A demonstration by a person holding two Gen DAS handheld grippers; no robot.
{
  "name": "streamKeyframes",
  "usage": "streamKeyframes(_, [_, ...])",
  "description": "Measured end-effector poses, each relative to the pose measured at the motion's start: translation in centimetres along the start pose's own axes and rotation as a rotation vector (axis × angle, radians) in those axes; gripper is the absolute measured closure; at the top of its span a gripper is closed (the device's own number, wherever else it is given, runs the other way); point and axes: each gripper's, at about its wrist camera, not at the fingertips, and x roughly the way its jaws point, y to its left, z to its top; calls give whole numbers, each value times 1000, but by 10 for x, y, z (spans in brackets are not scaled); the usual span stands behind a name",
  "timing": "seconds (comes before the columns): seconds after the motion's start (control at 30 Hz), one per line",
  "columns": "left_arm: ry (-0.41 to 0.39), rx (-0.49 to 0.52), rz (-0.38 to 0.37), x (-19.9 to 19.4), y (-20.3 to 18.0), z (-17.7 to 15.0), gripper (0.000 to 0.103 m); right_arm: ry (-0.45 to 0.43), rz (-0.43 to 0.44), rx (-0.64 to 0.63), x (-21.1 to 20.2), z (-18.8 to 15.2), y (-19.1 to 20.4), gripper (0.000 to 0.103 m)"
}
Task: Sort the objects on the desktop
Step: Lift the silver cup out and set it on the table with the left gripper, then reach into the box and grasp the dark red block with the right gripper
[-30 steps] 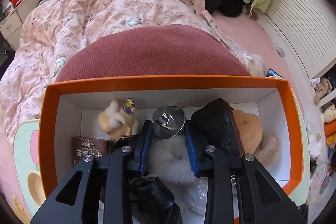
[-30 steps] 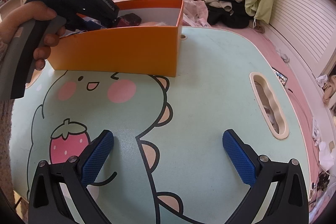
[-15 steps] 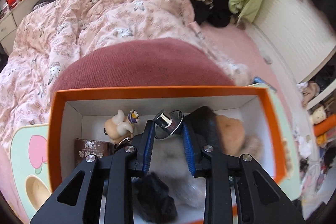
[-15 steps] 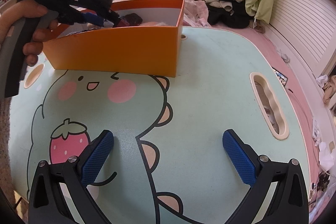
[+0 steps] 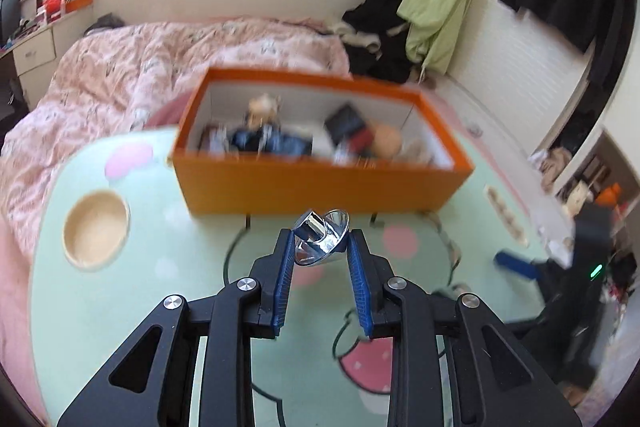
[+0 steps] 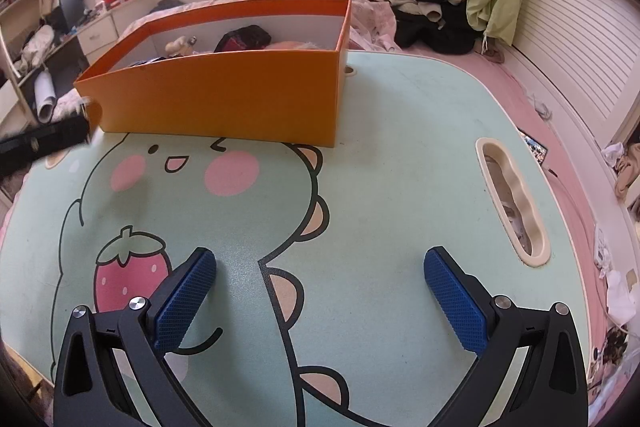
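My left gripper [image 5: 318, 241] is shut on a shiny chrome round piece [image 5: 322, 235], which sticks up past the blue pads. It hangs over the mint cartoon table [image 5: 120, 307], a little in front of the orange box [image 5: 312, 187]. The box holds a small figurine [image 5: 262, 109], dark items and a plush toy, all blurred. In the right wrist view the same orange box [image 6: 224, 99] stands at the back of the table, and my right gripper [image 6: 320, 267] is wide open and empty low over the tabletop. The left gripper's black body [image 6: 40, 143] shows blurred at that view's left edge.
A round wooden cup recess [image 5: 96, 227] sits at the table's left, a long slot handle [image 6: 512, 203] at its right edge. A bed with a pink quilt [image 5: 160, 67] lies behind the box. Clothes are piled at the back right.
My left gripper has drawn back out of the orange box with the chrome piece still in it and now hangs over the table in front. The right gripper has not moved.
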Motion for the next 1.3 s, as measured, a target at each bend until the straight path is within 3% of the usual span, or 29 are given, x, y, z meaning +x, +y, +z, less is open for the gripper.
streamKeyframes(0.1, [28, -44, -27, 15, 2, -15, 74, 0, 1, 0, 0, -1, -1, 0])
streamKeyframes(0.17, [8, -87, -49, 15, 3, -22, 68, -1, 2, 1, 0, 0, 0, 0])
streamKeyframes(0.2, [-4, -102, -51, 13, 3, -26, 54, 0, 2, 0, 0, 0, 0, 0])
streamKeyframes(0.23, [-6, -106, -44, 10, 3, -32, 29, 0, 1, 1, 0, 0, 0, 0])
streamKeyframes(0.3, [-10, -95, -8, 5, 3, -43, 20, 0, 1, 1, 0, -1, 0, 0])
streamKeyframes(0.53, [14, 52, 175, 3, -14, -67, 18, 0, 1, 2, -1, -1, -1, 0])
streamKeyframes(0.6, [24, 83, 212, 9, -21, -67, 10, -1, 1, 2, -1, 0, -1, 0])
streamKeyframes(0.67, [39, 85, 206, 12, -22, -67, 1, 0, 2, 2, -2, 0, -1, 0])
streamKeyframes(0.9, [38, 73, 198, 12, -16, -68, 0, 25, 21, 8, -7, 5, -3, 2])
streamKeyframes(0.97, [38, 74, 201, 13, -17, -69, 0, 20, 78, 24, -15, 13, -5, 13])
streamKeyframes(1.17, [38, 75, 200, 12, -17, -69, 0, -21, 319, 55, -51, 83, -10, 16])
streamKeyframes(1.3, [37, 77, 201, 11, -16, -69, 0, 78, 476, 64, -38, 148, -1, 17])
